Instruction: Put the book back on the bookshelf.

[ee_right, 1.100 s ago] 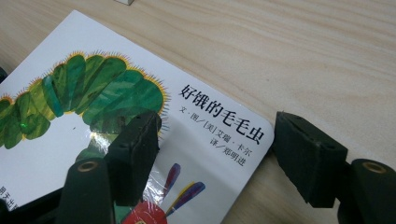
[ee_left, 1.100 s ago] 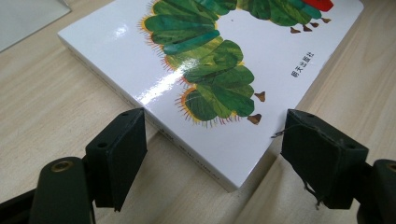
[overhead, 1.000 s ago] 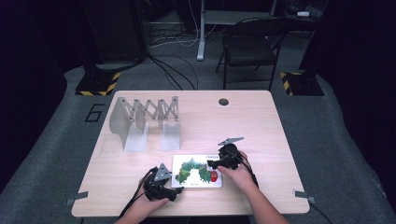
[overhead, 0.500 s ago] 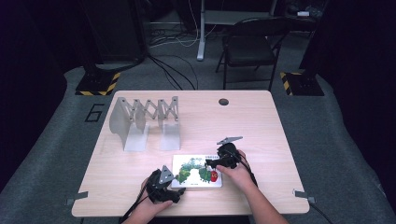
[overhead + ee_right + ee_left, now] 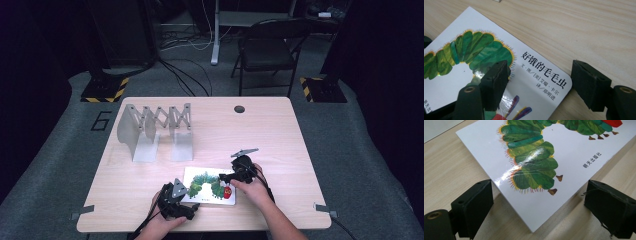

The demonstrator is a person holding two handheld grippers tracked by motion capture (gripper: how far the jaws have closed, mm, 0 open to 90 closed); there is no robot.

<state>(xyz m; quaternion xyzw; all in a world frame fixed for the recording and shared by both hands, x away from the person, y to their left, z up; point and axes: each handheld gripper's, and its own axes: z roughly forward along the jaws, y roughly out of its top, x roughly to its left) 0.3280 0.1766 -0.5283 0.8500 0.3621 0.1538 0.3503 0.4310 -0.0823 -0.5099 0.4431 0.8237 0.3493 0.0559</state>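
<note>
White book flat on table, both jaws open.

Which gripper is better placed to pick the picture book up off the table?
Probably the left gripper: its open jaws straddle a corner of the picture book, which looks slightly raised off the table. The right gripper has one jaw over the cover, the other beyond the edge.

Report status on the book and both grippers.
Left gripper jaws just opened, straddling the book corner, no grip. Right gripper open over the opposite corner. Book flat on the table. Nothing in the way.
</note>
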